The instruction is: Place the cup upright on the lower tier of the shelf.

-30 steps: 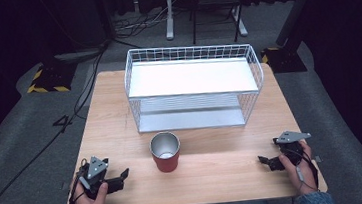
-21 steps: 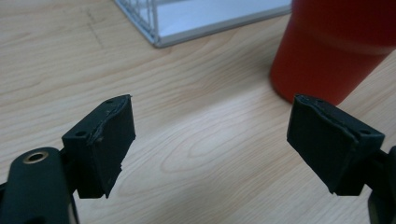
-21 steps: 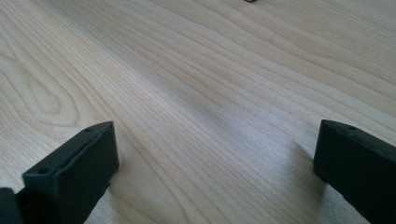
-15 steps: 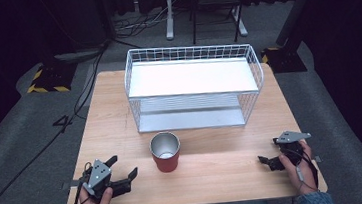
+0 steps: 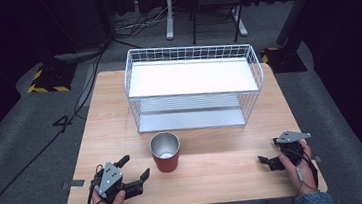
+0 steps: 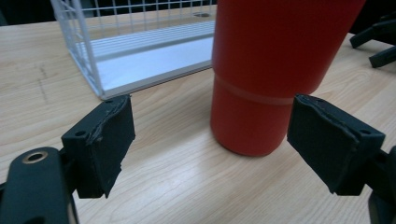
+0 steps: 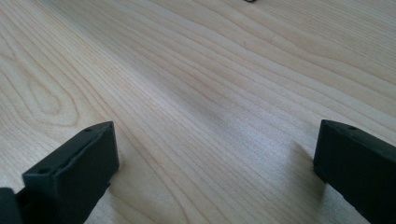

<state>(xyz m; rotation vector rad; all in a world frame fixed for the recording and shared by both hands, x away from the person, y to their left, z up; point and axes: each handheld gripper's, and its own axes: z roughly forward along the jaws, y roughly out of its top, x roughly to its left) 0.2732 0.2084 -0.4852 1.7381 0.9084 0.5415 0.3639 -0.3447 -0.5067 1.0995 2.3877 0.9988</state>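
A red cup (image 5: 165,156) with a shiny metal inside stands upright on the wooden table (image 5: 216,174), just in front of the white wire rack (image 5: 195,85). My left gripper (image 5: 135,166) rests on the table to the cup's left, open wide and pointing at it. In the left gripper view the cup (image 6: 275,70) looms just beyond the spread pads (image 6: 105,140), a little right of centre and apart from both. My right gripper (image 5: 269,152) lies near the table's right front corner, open, with bare wood between its fingers (image 7: 74,163).
The wire rack has a white top shelf and a lower shelf (image 6: 154,60), and takes up the back half of the table. The right gripper's black jaws (image 6: 376,39) show far off beyond the cup. Dark floor, cables and chair legs (image 5: 200,9) lie past the table.
My left gripper has opened its jaws wide and moved a little right and forward toward the red cup. The right gripper has stayed where it was.
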